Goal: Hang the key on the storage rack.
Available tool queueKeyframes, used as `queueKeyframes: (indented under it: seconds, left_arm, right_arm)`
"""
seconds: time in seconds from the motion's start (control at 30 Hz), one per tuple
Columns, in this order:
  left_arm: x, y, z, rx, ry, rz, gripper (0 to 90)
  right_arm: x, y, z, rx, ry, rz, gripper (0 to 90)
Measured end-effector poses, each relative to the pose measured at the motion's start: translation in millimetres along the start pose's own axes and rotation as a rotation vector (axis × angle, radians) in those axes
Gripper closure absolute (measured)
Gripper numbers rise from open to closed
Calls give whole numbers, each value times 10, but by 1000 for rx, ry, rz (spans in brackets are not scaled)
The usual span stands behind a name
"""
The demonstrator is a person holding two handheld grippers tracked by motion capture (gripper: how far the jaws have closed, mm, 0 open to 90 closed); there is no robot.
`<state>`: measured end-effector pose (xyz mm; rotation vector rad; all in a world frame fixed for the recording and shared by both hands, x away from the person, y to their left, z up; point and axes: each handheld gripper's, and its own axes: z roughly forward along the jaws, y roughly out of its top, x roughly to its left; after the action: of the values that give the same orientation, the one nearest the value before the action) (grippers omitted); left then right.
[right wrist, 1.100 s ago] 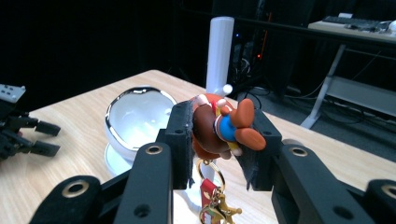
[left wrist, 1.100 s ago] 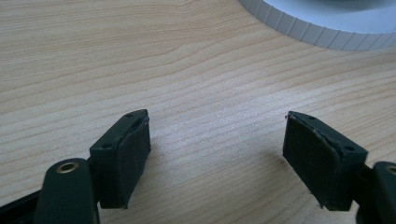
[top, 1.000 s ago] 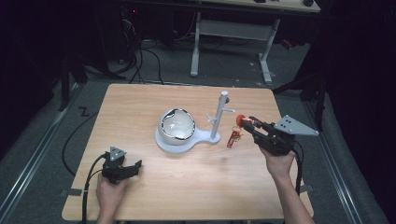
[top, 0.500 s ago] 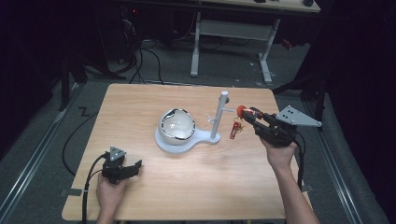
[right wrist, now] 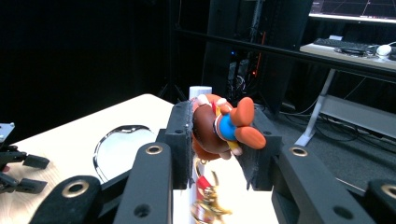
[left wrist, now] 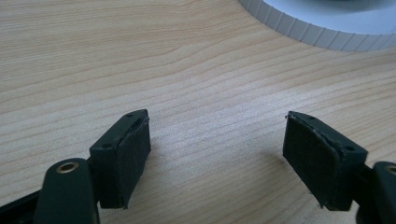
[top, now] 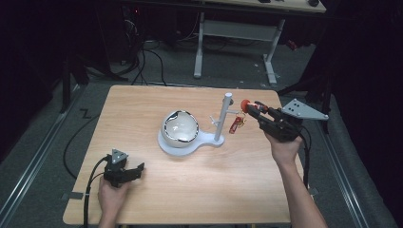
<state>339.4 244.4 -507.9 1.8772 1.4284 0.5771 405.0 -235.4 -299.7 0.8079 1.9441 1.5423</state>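
Dark room, wooden table (top: 142,118) under high view. White stand (top: 219,118) with post seen at table middle, bowl (top: 179,127) set on its base at left. Right gripper (top: 251,107) held right of post top, jaws clenched on small toy figure (right wrist: 222,127); figure raised above table, just beside post, red keychain charms (top: 235,124) hung below it. Left gripper (top: 135,170) rested at near left table edge, jaws spread apart, nothing held between.
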Motion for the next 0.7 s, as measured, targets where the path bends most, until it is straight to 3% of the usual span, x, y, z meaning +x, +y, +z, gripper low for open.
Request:
queueKeyframes:
  seconds: [0.7]
  left_arm:
    - [3, 0, -1, 0, -1, -1, 238]
  right_arm:
    - [-34, 0, 237, 29, -1, 15, 677]
